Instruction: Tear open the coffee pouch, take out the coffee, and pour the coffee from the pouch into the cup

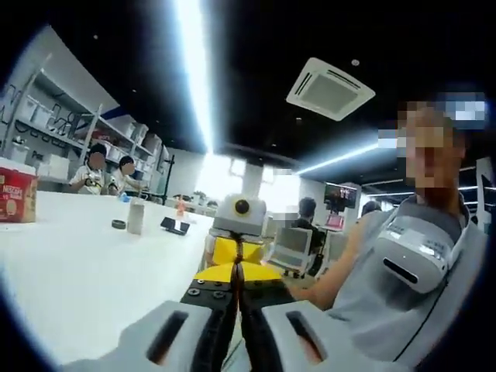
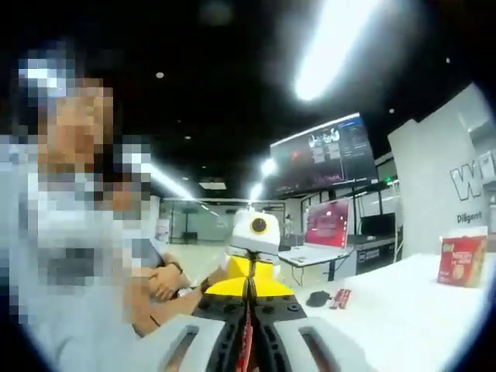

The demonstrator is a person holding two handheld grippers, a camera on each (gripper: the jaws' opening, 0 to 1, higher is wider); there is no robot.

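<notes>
My left gripper (image 1: 239, 273) and right gripper (image 2: 249, 288) meet tip to tip in the air above the white table (image 1: 70, 294), each shut. A thin red coffee pouch (image 2: 246, 345) runs edge-on between the right gripper's jaws. In the left gripper view the pouch is only a thin dark line between the shut jaws. The right gripper (image 1: 239, 267), yellow and black, faces me in the left gripper view; the left gripper (image 2: 249, 280) faces me in the right gripper view. A pale cup (image 1: 136, 216) stands on the table, far left of the grippers.
A red Nescafe box (image 1: 15, 195) (image 2: 461, 260) stands at the table's end. Small black items (image 1: 118, 224) (image 2: 318, 297) and spare red sachets (image 2: 339, 297) lie on the table (image 2: 418, 325). The person in a grey shirt (image 1: 387, 302) is close behind. Other people sit at the back.
</notes>
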